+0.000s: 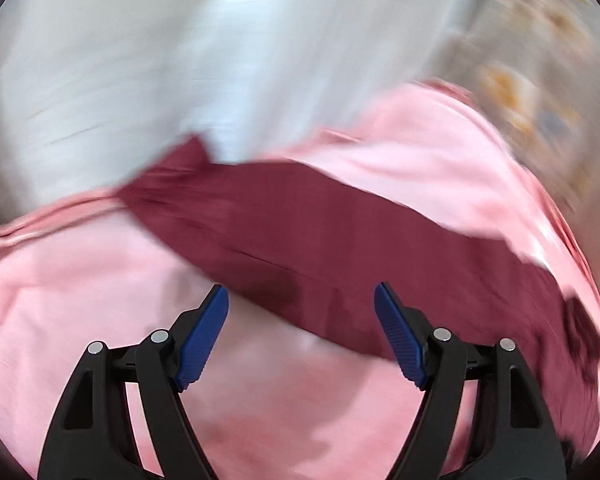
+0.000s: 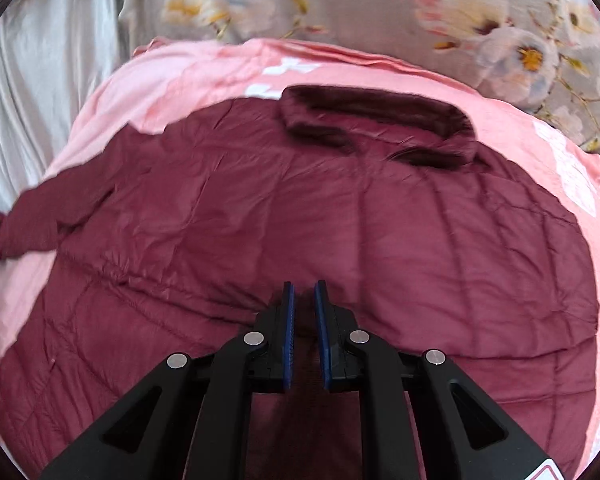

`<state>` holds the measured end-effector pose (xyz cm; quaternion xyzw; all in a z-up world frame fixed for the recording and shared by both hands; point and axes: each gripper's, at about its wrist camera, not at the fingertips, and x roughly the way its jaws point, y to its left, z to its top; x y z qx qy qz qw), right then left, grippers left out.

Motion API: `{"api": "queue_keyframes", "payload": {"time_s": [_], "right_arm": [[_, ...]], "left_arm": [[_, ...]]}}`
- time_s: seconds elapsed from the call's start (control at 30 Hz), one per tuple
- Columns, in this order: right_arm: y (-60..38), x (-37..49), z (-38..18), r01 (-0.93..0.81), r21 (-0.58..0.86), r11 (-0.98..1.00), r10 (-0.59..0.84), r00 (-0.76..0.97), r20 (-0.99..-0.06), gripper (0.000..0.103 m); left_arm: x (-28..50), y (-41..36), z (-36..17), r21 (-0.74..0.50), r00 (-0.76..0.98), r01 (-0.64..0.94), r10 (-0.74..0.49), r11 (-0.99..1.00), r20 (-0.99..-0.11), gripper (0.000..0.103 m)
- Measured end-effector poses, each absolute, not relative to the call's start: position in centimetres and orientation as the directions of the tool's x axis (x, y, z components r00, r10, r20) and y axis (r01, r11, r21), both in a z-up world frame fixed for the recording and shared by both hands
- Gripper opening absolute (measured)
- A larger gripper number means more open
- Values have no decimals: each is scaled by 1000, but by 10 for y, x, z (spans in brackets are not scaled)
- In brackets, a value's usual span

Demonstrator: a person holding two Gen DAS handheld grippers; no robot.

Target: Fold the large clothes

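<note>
A maroon quilted jacket (image 2: 340,216) lies spread on a pink blanket (image 2: 188,76), its dark furry collar (image 2: 380,120) at the far side. One sleeve (image 2: 40,216) stretches out to the left. My right gripper (image 2: 304,292) hovers low over the jacket's body, fingers nearly together with a narrow gap; no fabric shows between them. In the blurred left wrist view, my left gripper (image 1: 300,300) is open and empty just above the maroon sleeve (image 1: 320,232), which crosses the pink blanket (image 1: 80,280).
A grey floral bedcover (image 2: 380,0) lies beyond the blanket. Pale grey-white sheet fabric (image 2: 40,80) is at the left, and also fills the top of the left wrist view (image 1: 180,60).
</note>
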<state>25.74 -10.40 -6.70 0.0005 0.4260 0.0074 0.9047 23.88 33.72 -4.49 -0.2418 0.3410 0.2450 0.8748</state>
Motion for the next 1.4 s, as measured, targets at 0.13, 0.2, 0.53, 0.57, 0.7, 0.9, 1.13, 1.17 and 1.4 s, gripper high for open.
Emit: {"api": "queue_keyframes", "payload": {"time_s": [0.13, 0.2, 0.53, 0.57, 0.7, 0.9, 1.13, 1.17, 1.4], "right_arm": [[-104, 257, -75, 7, 13, 1000, 5, 629, -777, 12], [-107, 256, -76, 17, 25, 1000, 8, 628, -778, 12], [-103, 255, -78, 20, -18, 1000, -26, 641, -767, 12], [-104, 255, -78, 20, -13, 1000, -23, 642, -767, 12], [-105, 254, -76, 19, 1, 1000, -11, 647, -762, 12], [-117, 236, -56, 12, 80, 997, 49, 693, -719, 14], [-163, 197, -38, 72, 138, 988, 44, 723, -689, 19], [-175, 189, -37, 94, 151, 984, 36, 728, -685, 19], [-246, 149, -46, 230, 219, 948, -10, 710, -704, 20]], "left_arm": [[233, 388, -60, -293, 601, -707, 328, 644, -729, 73], [235, 397, -67, -315, 592, -731, 334, 606, -733, 73], [273, 379, -60, -294, 611, -699, 330, 652, -720, 6], [276, 372, -51, -293, 625, -687, 336, 665, -705, 5], [277, 331, 7, -275, 740, -561, 325, 781, -588, 3], [280, 167, 115, -193, 926, -144, 64, 971, -373, 3], [270, -14, 144, -103, 898, 254, -274, 962, -346, 3], [273, -37, 138, -99, 882, 287, -303, 953, -360, 3], [279, -150, 53, -88, 741, 397, -375, 914, -557, 3]]}}
